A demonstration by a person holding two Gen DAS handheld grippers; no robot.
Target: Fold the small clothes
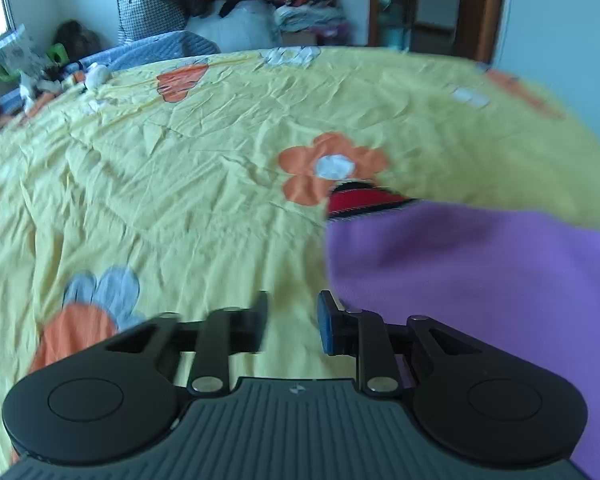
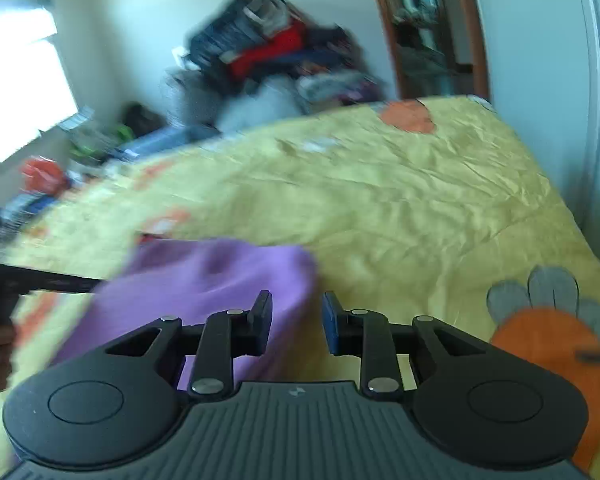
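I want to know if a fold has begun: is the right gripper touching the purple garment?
Cannot tell. In the right wrist view the right gripper stands open with the purple garment behind its left finger, and blur hides any contact or gap.

The left gripper (image 1: 293, 322) hangs low over the bedspread (image 1: 220, 152), jaws parted with nothing between them; its right finger (image 1: 327, 322) sits just beside the edge of the purple cloth (image 1: 480, 280). The right gripper (image 2: 297, 322) also hangs over the bedspread, jaws apart and empty, its left finger (image 2: 262, 320) in front of the cloth. Both views are blurred.
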